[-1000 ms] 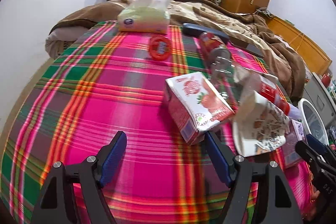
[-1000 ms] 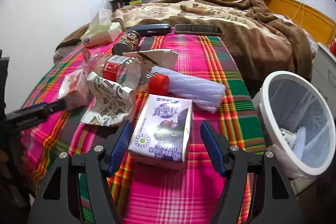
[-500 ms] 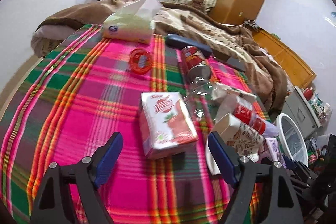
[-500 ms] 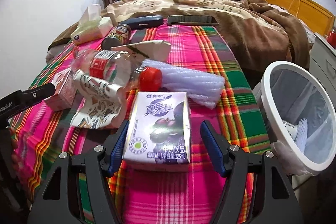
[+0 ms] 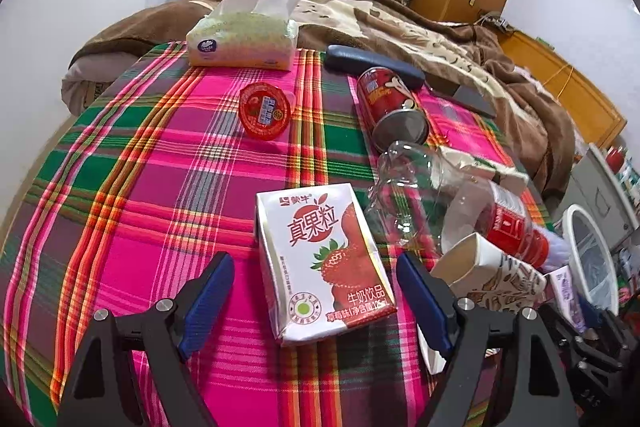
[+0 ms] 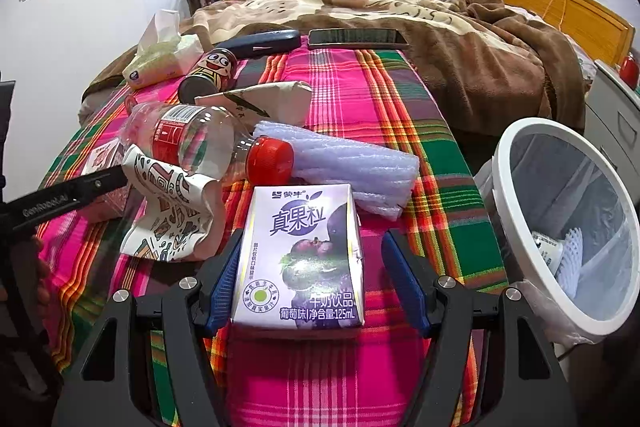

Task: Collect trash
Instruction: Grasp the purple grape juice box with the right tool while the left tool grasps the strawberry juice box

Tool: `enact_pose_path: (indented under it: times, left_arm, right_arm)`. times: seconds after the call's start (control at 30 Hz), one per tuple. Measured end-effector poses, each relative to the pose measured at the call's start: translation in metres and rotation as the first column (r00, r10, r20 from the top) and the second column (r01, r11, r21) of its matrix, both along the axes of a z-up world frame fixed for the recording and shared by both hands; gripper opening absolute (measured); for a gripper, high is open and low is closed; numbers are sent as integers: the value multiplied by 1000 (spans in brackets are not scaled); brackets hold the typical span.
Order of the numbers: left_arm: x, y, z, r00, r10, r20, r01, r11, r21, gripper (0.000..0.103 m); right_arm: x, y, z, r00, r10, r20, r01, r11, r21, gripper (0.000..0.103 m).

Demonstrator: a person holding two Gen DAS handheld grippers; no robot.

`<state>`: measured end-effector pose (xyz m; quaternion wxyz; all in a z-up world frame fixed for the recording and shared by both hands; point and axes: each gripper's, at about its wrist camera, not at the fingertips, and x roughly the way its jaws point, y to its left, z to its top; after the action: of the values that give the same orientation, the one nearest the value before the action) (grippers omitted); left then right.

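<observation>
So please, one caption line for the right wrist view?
Open right tool straddles a purple milk carton on the plaid cloth, white bin alongside.

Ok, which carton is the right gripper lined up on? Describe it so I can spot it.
On the plaid cloth, near the edge beside the white bin, a small carton stands just in front of the red-capped bottle. It sits between the open jaws of the right gripper. It alone is purple, with grapes printed on it.
</observation>
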<state>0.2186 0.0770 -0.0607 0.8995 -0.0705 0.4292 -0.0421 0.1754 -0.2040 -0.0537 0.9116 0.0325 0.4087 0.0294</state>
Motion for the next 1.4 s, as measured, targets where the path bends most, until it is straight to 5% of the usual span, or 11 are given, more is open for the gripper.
enact_pose_path:
  times: [0.17, 0.37, 1.4]
  left_arm:
    - [4, 2, -5, 1000, 24, -13, -24, 1000, -8, 83]
    - [4, 3, -5, 999, 32, -9, -32, 999, -4, 60]
    - [-34, -12, 35, 996, -13, 91, 14, 1000, -10, 59]
  right_arm:
    - [-1, -5, -1, 1000, -14, 6, 14, 1000, 9, 68]
    - [-1, -7, -2, 1000, -15, 6, 14, 1000, 26, 57]
    - [-9, -22, 14, 997, -18, 75, 11, 996, 88, 57]
